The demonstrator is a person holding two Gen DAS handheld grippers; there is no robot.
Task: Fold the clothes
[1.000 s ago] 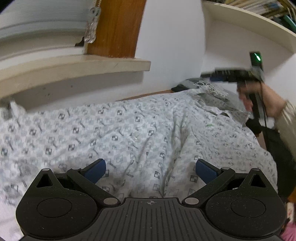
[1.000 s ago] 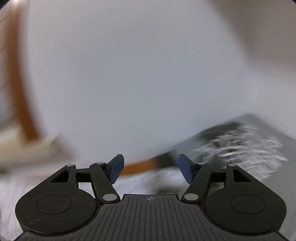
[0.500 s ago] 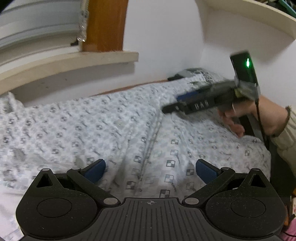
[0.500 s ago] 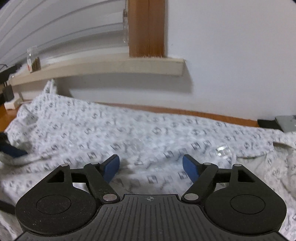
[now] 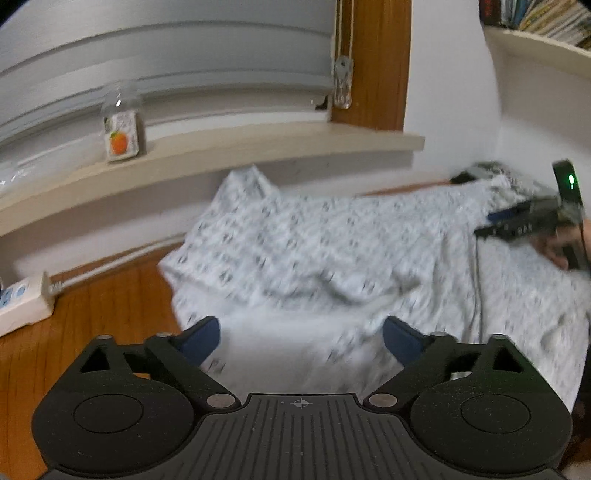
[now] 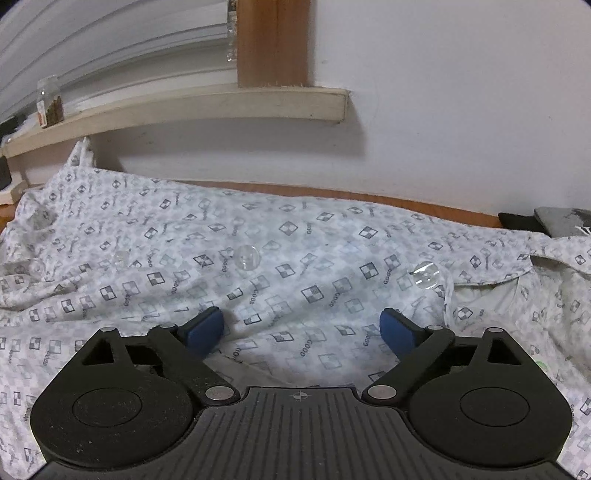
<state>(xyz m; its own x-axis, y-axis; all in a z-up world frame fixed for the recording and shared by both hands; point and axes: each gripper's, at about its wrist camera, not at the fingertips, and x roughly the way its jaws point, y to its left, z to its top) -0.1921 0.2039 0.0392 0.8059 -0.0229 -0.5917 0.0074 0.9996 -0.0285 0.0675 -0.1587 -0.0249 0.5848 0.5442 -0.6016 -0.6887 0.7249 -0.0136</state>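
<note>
A white shirt with a grey checker print (image 5: 332, 251) lies spread on a wooden floor below a window ledge; the left wrist view of it is blurred. My left gripper (image 5: 301, 339) is open just above the shirt's near left edge, nothing between its blue pads. The other gripper's body (image 5: 524, 221) shows at the right of that view, held by a hand over the cloth. In the right wrist view the shirt (image 6: 295, 258) fills the frame, with clear buttons (image 6: 248, 257) along its front. My right gripper (image 6: 301, 330) is open low over the fabric.
A window ledge (image 5: 221, 155) with a small jar (image 5: 120, 129) runs along the wall. A white power strip (image 5: 22, 299) lies on the wooden floor (image 5: 92, 314) at left. A dark flat object (image 6: 561, 219) sits at the shirt's far right end. A bookshelf (image 5: 535, 33) hangs upper right.
My left gripper has swung left and back, so the shirt's left edge, floor and power strip now show. My right gripper has dropped closer to the fabric. Both stay open.
</note>
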